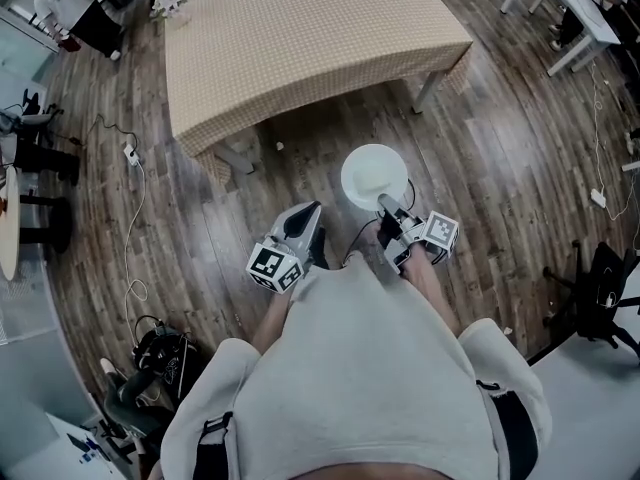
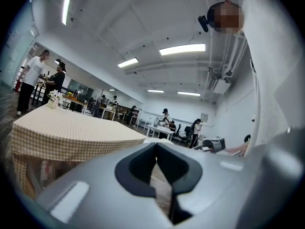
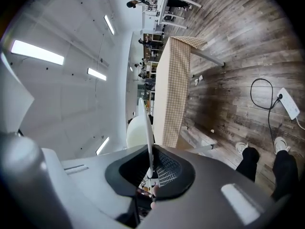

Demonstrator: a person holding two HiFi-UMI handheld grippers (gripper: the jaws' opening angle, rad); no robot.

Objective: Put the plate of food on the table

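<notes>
Head view: the right hand-held gripper (image 1: 388,206) is clamping the white plate (image 1: 374,176) by its near rim, short of the desk (image 1: 300,38). Left gripper view: the left hand-held gripper (image 2: 158,175) is carrying nothing, jaws together. Right gripper view: the plate is showing edge-on, thin and stiff, likely slick and breakable; its rim is suiting a firm pinch.
</notes>
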